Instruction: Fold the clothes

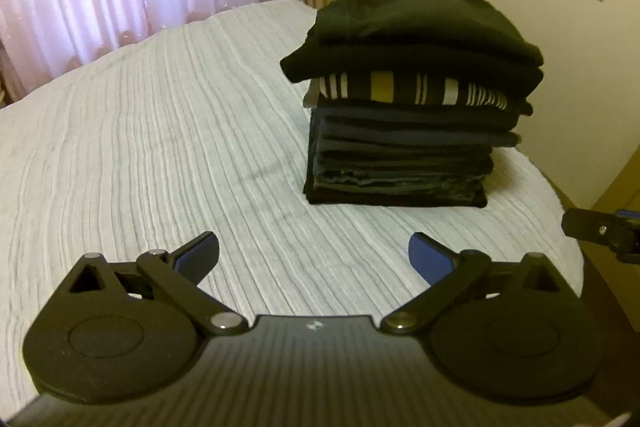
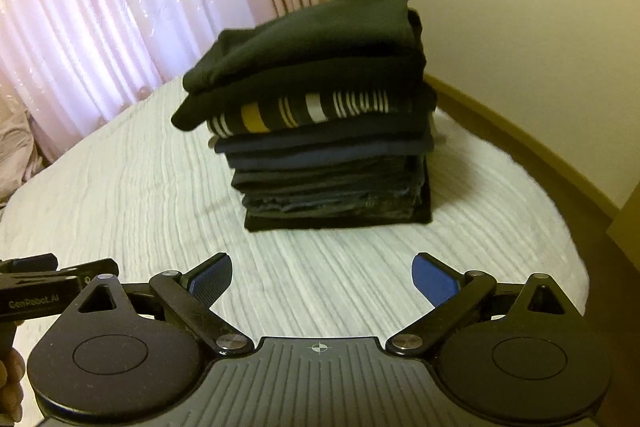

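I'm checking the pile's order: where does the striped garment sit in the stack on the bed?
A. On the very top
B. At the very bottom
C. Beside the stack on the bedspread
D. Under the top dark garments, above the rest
D: the striped garment lies beneath dark garments on top of the stack, with more dark layers under it; both wrist views show this.

A tall stack of folded clothes (image 1: 404,107), mostly black and navy with one white-and-mustard striped garment (image 2: 312,111) near the top, stands upright on the far right part of the bed.
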### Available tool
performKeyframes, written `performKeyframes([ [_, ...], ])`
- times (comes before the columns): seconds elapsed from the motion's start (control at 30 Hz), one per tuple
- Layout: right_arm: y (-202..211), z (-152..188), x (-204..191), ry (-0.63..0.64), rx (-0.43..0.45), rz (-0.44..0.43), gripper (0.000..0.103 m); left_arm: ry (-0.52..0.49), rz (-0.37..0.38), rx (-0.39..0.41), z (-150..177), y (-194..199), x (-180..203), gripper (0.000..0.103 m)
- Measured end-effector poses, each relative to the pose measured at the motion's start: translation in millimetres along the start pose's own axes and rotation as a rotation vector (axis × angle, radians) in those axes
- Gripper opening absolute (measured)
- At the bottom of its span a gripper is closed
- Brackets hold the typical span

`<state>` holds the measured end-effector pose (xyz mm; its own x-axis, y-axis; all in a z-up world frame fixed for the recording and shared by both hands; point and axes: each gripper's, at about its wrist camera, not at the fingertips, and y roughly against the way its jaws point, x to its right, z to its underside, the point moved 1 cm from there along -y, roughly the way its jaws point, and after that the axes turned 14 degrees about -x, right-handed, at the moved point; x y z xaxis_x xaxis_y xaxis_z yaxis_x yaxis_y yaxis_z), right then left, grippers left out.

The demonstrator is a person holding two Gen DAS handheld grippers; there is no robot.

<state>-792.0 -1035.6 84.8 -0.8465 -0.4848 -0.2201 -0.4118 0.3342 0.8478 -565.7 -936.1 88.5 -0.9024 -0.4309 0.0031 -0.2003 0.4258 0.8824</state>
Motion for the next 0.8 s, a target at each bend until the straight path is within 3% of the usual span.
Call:
performKeyframes([
  [0.53,30,14,-45,-0.070,0.073,0.062,0.099,-0.132,0.024,0.041,10,24,-16,0.100],
  [0.8,39,7,-47,-0.057,0.112,0.065,0.099,-0.132,0.028,0.052,3,29,-8,0.100],
])
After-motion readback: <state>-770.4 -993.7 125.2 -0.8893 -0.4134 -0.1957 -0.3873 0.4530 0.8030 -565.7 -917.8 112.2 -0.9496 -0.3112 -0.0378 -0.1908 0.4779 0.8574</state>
